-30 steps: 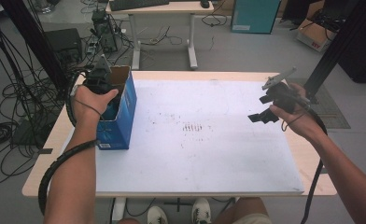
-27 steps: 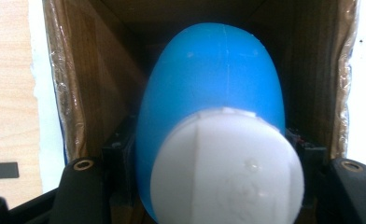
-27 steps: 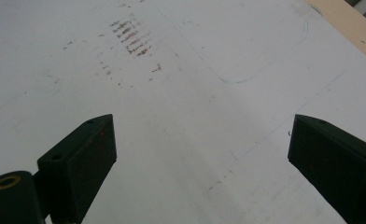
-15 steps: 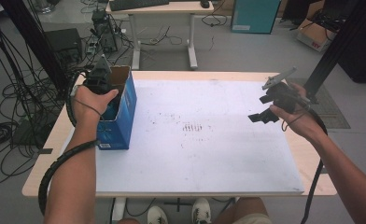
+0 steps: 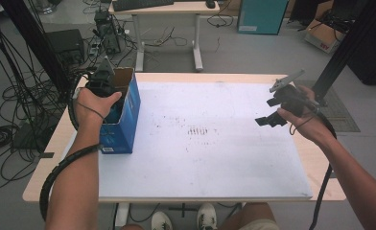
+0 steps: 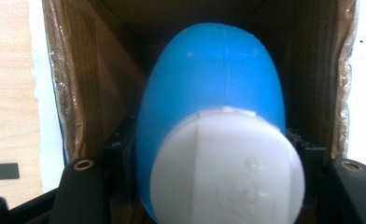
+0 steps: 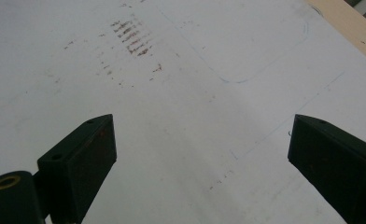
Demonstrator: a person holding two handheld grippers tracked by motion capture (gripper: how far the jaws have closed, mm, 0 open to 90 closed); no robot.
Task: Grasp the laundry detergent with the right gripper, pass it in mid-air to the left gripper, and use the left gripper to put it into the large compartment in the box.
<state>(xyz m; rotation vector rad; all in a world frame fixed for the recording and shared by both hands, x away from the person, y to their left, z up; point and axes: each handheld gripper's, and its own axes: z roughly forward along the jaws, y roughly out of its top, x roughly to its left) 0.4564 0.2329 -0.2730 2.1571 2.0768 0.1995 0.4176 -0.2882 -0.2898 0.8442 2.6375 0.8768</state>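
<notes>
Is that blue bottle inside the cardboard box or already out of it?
Inside. In the left gripper view the blue bottle with its white cap sits between the brown inner walls of the box, the left gripper closed around it.

A: Look at that bottle (image 6: 214,88), smooth blue plastic with a soft sheen, and a matt white plastic cap (image 6: 228,172).

B: The box (image 5: 123,120) is raw brown cardboard inside, glossy blue print outside. White sheet (image 5: 200,143) is matt and scuffed, on a pale wood table (image 5: 56,139).
</notes>
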